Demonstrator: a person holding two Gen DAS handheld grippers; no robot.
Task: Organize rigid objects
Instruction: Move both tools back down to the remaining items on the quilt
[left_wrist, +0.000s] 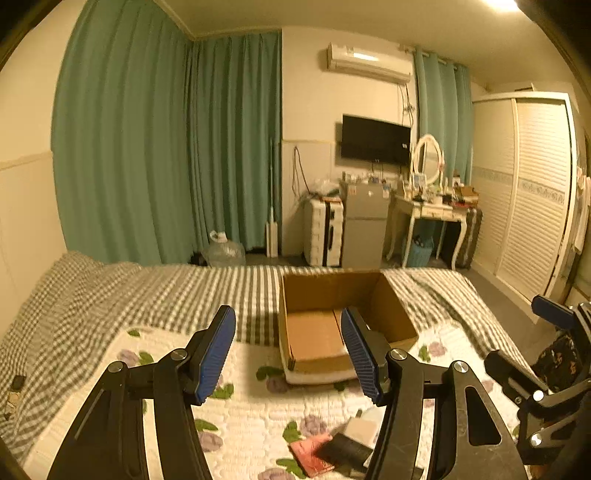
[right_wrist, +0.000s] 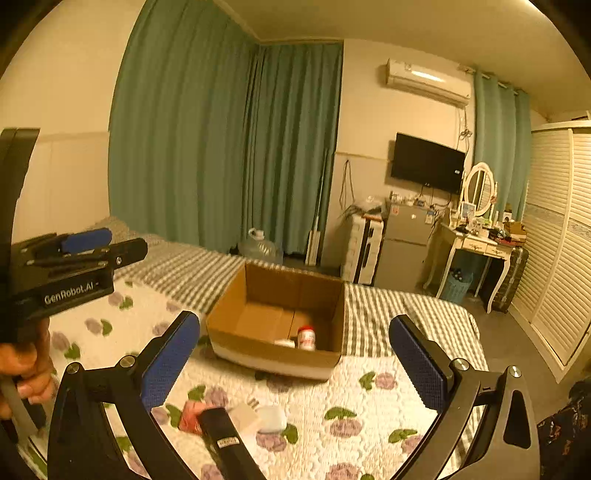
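An open cardboard box (left_wrist: 391, 314) (right_wrist: 236, 295) stands on the bed, ahead of both grippers. Inside it lies a small white bottle with a red cap (right_wrist: 306, 336). Closer to me, loose items lie on the floral quilt: a pink-red flat packet (left_wrist: 310, 452) (right_wrist: 190, 419), a long black object (left_wrist: 345, 450) (right_wrist: 225, 439), a white charger (right_wrist: 243, 415) and a pale rounded case (right_wrist: 271, 419). My left gripper (left_wrist: 288, 354) hangs open above the quilt, nothing between its blue pads. My right gripper (right_wrist: 295, 365) is open too, above the loose items, with nothing held.
The bed carries a floral quilt (right_wrist: 369, 413) over a grey checked sheet (left_wrist: 147, 295). Beyond its foot stand a water jug (left_wrist: 223, 251), a white suitcase (left_wrist: 321, 232), a small fridge (left_wrist: 364, 229) and a cluttered dressing table (left_wrist: 436, 210). A slatted wardrobe (left_wrist: 532, 192) is at right.
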